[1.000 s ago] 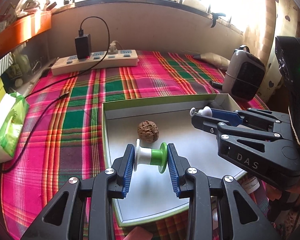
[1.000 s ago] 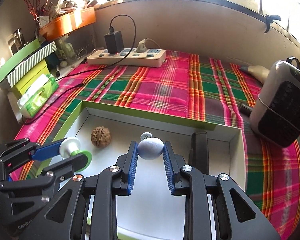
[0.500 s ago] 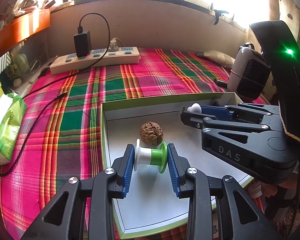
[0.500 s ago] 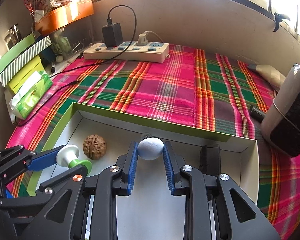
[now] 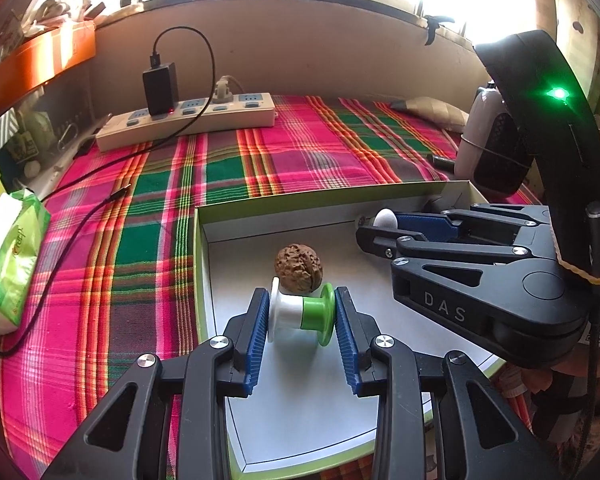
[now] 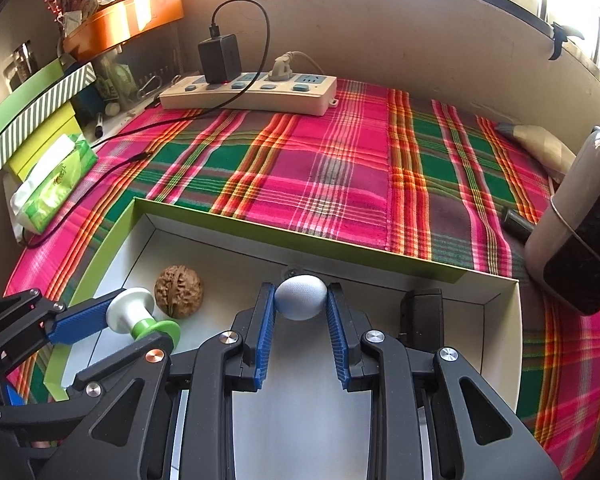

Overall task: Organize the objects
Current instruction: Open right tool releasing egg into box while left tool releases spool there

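Note:
A shallow white box with a green rim (image 5: 198, 240) (image 6: 236, 222) lies on the plaid cloth. My left gripper (image 5: 302, 314) (image 6: 140, 320) is shut on a white and green spool (image 5: 302, 314) (image 6: 138, 316), held over the box's left part. Just beyond the spool a brown walnut (image 5: 299, 267) (image 6: 179, 290) rests on the box floor. My right gripper (image 6: 301, 298) (image 5: 384, 222) is shut on a pale grey egg-shaped ball (image 6: 301, 297) (image 5: 385, 219), near the box's far wall. A small black block (image 6: 422, 314) stands inside the box to the right of the ball.
A power strip (image 5: 188, 122) (image 6: 252, 94) with a black charger and a trailing cable lies at the back. A tissue pack (image 5: 10, 256) (image 6: 54, 184) sits at the left edge. A small heater (image 6: 576, 224) (image 5: 488, 148) stands at the right. Boxes are stacked at the far left.
The right gripper has moved with the ball toward the box's far wall and a little lower. The left gripper and its spool have stayed over the box, close to the walnut.

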The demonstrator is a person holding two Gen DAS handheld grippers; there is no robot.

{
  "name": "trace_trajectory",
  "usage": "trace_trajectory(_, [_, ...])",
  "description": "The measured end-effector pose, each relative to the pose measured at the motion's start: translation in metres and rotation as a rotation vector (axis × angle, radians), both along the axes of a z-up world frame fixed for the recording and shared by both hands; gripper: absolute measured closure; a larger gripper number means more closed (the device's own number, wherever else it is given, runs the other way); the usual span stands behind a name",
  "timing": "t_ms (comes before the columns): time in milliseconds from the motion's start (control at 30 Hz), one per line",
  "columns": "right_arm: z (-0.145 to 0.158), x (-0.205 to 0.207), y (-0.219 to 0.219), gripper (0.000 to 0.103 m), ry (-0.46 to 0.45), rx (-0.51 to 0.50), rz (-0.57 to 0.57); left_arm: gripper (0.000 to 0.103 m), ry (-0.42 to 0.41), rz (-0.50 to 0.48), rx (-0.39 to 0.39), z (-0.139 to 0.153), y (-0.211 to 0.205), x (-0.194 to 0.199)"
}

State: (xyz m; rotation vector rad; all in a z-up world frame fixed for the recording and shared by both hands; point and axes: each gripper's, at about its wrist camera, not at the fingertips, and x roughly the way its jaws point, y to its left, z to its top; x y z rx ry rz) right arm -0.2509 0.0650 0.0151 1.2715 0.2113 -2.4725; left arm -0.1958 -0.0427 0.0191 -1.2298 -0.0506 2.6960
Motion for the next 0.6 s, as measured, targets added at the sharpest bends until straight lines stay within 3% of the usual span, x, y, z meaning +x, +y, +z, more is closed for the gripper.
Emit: trace_trajectory(600, [-0.0002, -0.0004, 0.0011, 0.075, -0.018, 0.0, -0.011, 0.07, 0.0, -0.001, 0.0, -0.0001, 0.0008, -0.0006])
